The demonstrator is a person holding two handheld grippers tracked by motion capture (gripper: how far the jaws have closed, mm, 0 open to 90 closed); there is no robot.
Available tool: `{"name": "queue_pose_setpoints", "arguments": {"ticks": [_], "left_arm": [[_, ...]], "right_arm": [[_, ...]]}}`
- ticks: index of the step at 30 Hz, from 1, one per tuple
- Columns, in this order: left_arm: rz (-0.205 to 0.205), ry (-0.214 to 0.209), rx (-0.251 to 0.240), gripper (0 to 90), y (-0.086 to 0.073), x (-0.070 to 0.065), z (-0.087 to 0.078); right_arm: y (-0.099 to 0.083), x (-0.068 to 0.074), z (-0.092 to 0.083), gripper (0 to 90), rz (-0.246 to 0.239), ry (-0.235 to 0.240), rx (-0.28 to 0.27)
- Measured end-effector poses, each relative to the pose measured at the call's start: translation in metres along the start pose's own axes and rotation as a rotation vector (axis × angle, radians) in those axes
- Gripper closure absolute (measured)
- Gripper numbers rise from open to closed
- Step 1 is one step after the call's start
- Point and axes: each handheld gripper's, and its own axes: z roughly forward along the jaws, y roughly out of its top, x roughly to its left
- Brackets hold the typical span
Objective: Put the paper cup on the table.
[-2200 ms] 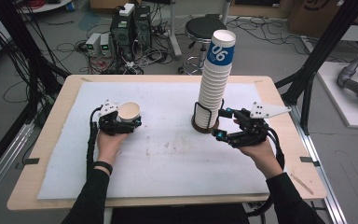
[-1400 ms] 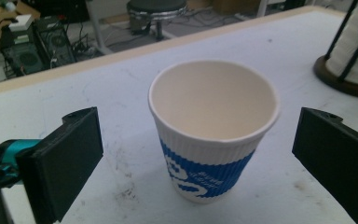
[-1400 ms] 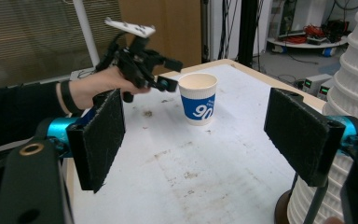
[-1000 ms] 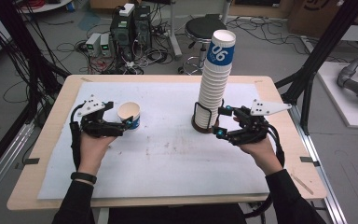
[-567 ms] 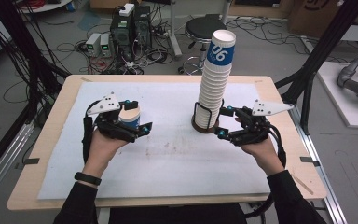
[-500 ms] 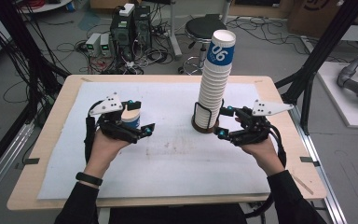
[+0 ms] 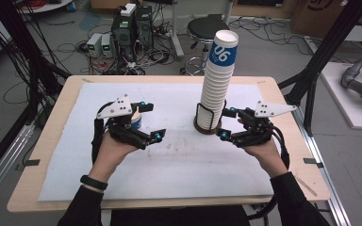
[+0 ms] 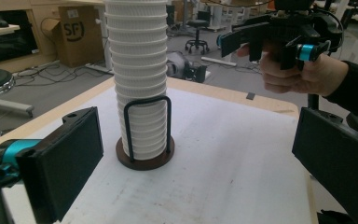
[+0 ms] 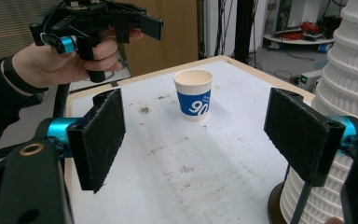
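The left gripper [image 7: 149, 120] is hanging above the sheet [image 7: 179, 165] with its jaws standing wide and bare. The single cup [image 9: 193, 94] is standing upright just behind it, free of both pads. Ahead of those jaws, well apart, the cup stack [image 8: 140, 74] is rising from its wire holder [image 8: 144, 158]. The right gripper [image 7: 226, 123] is waiting just beside that holder, jaws parted around nothing.
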Motion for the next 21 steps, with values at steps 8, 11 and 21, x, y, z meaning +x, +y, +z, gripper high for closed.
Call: {"name": "queue_pose_setpoints", "arguments": {"ticks": [8,11,21], "left_arm": [[-0.003,0.005,-0.013,1.8,0.0008,0.0,0.0002],[-0.001,0.005,-0.011,1.8,0.0006,0.0005,0.0006],[-0.003,0.002,-0.004,1.8,0.0,0.001,0.0017]], "right_arm": [[-0.0006,-0.0001,-0.0005,20.8,-0.003,0.0,0.003],[-0.0007,-0.0001,-0.0006,20.8,-0.001,0.001,0.003],[-0.0009,-0.0003,-0.0002,20.8,-0.006,-0.002,0.003]]}}
